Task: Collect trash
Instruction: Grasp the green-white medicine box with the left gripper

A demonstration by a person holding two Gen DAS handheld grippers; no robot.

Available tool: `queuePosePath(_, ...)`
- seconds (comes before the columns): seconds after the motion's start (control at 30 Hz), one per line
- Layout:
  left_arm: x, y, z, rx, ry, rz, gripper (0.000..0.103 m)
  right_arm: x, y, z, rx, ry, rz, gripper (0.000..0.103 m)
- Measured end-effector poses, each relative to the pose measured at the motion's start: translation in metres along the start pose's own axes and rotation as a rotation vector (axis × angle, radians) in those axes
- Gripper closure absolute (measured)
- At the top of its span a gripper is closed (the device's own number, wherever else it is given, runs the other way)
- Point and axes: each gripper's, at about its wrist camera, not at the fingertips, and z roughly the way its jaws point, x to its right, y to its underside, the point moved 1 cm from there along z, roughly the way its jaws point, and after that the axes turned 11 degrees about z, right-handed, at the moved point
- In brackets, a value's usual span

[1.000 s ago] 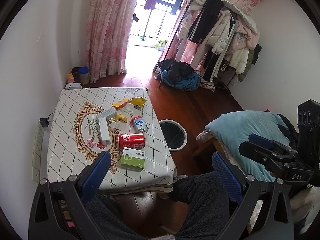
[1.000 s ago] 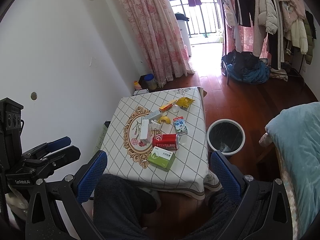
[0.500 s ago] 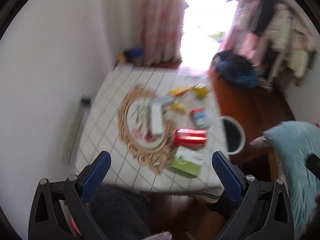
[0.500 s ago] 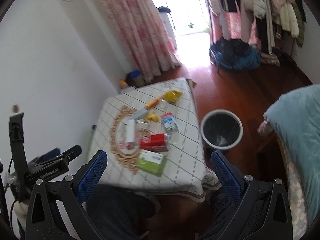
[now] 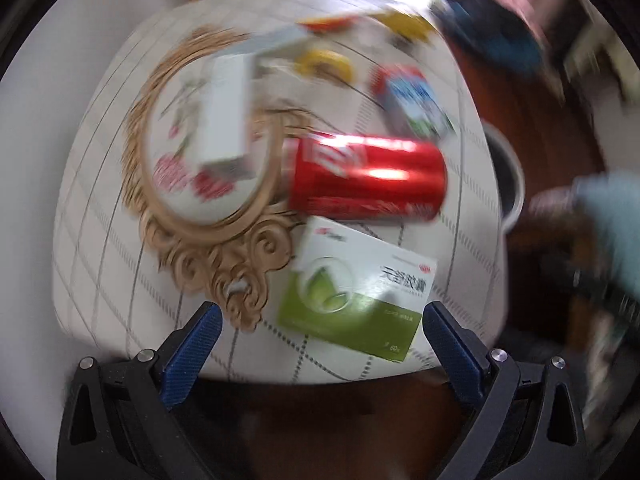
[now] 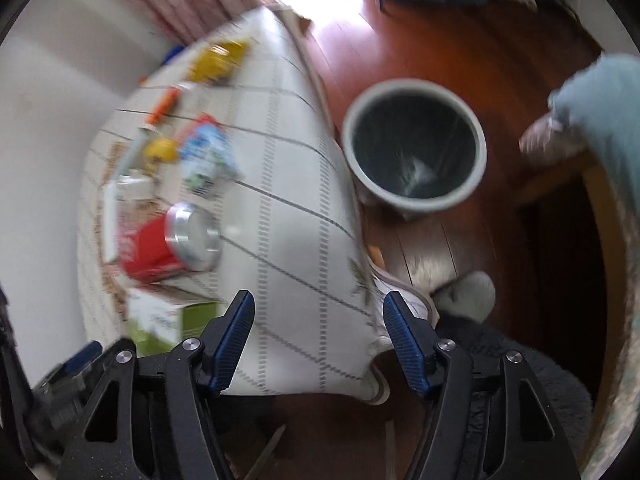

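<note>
The left gripper [image 5: 318, 326] is released, its blue-padded fingers [image 5: 192, 346] spread wide and holding nothing, poised above the near edge of the counter [image 5: 80, 240], which wears a white grid-patterned cloth with a gold ornamental frame printed on it. Directly ahead of this gripper, between the lines of its two fingers, lies a green and white medicine box [image 5: 356, 292], flat on the cloth. Just beyond the box a red soda can [image 5: 364, 176] lies on its side, close to the box's far edge; whether they touch cannot be told. Ahead and to the left of the can is a long white carton [image 5: 224, 116], and farther ahead to the right a small blue and white milk carton [image 5: 414, 100], a yellow piece [image 5: 326, 62] and more wrappers, all smeared by motion blur. The right gripper [image 6: 318, 330] is also released and empty, fingers [image 6: 404, 338] apart, over the counter's near right corner. Ahead and to its right a grey trash bin [image 6: 414, 146] with a dark liner stands on the wooden floor [image 6: 460, 44], just beside the counter's edge. To this gripper's left lie the soda can [image 6: 168, 240], its silver end facing the camera, and the medicine box [image 6: 168, 320]. A light blue blanket [image 6: 604, 112] sits at far right.
</note>
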Motion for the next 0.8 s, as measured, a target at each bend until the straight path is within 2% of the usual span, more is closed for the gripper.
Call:
queuePosePath(0.07, 0.013, -0.002, 0.017, -0.044, -0.037, 0.099, 0.000, 0.012, -0.003, 0.015, -0.022, 0.013, 0.016, 0.031)
queuePosePath(0.13, 0.019, -0.004, 0.024, -0.036, 0.039, 0.118, 0.000, 0.019, -0.001, 0.024, -0.038, 0.017, 0.026, 0.031)
queuePosePath(0.2, 0.025, -0.007, 0.032, -0.058, 0.077, 0.123, 0.000, 0.022, 0.002, 0.028, -0.047, 0.025, 0.027, 0.031)
queuePosePath(0.27, 0.033, -0.009, 0.037, -0.073, 0.089, 0.144, 0.000, 0.025, 0.003, 0.031, -0.052, 0.026, 0.027, 0.031)
queuePosePath(0.4, 0.041, -0.006, 0.039, -0.082, 0.068, 0.173, 0.000, 0.028, 0.002, 0.027, -0.053, 0.031, 0.031, 0.031)
queuePosePath(0.53, 0.039, -0.006, 0.043, -0.060, 0.106, 0.143, 0.001, 0.029, -0.002, 0.026, -0.051, 0.037, 0.039, 0.030)
queuePosePath(0.67, 0.021, 0.005, 0.035, -0.035, 0.127, 0.087, 0.005, 0.028, -0.002, 0.022, -0.043, 0.037, 0.040, 0.030)
queuePosePath(0.73, 0.004, 0.002, 0.027, -0.036, 0.164, 0.060, 0.005, 0.027, -0.001, 0.018, -0.042, 0.032, 0.036, 0.030)
queuePosePath(0.8, -0.008, 0.010, 0.027, -0.044, 0.236, 0.019, 0.006, 0.026, 0.001, 0.015, -0.038, 0.030, 0.030, 0.030)
